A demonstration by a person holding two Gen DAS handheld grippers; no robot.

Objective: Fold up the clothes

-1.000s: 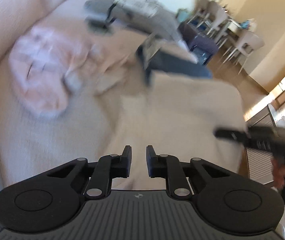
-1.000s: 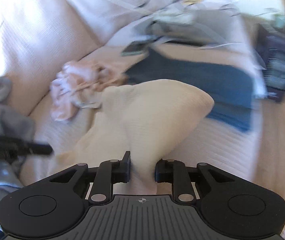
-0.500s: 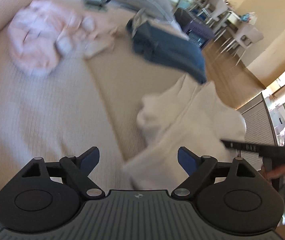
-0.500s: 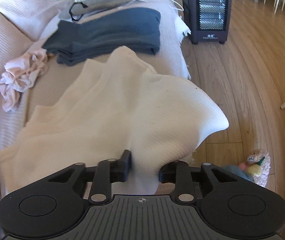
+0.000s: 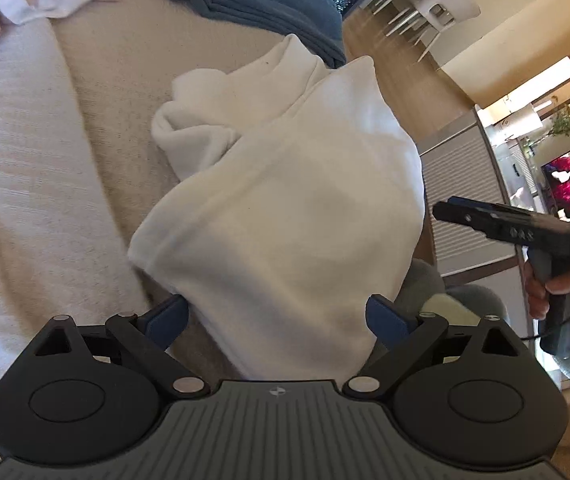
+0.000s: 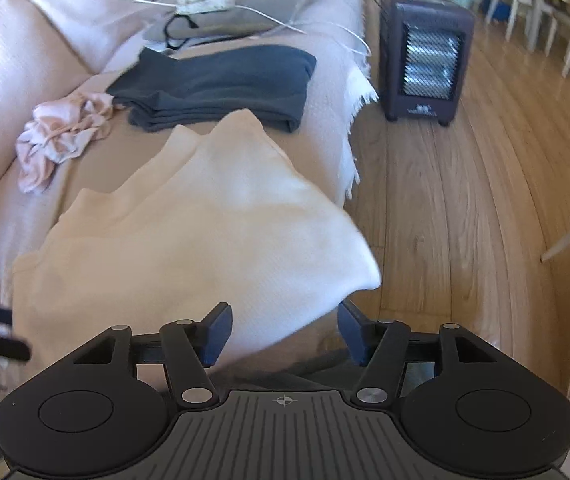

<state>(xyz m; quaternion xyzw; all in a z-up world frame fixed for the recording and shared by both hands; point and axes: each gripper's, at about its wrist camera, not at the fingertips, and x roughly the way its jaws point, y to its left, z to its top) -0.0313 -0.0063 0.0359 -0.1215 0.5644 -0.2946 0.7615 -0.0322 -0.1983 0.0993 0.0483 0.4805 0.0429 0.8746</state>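
left wrist — left gripper [image 5: 277, 316] jaws opening wide, cream garment [image 5: 285, 208] btwn, unpinched.

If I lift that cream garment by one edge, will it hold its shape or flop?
Likely floppy: the cream garment already sags in soft folds on the sofa. Probably light, a thin knit. It may slide off, since one corner overhangs the sofa's edge.

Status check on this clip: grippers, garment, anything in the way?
Left gripper and right gripper both opening, nothing gripped. Cream garment lies bunched on the sofa, unfolded. Folded dark blue garment and crumpled pink garment beyond.
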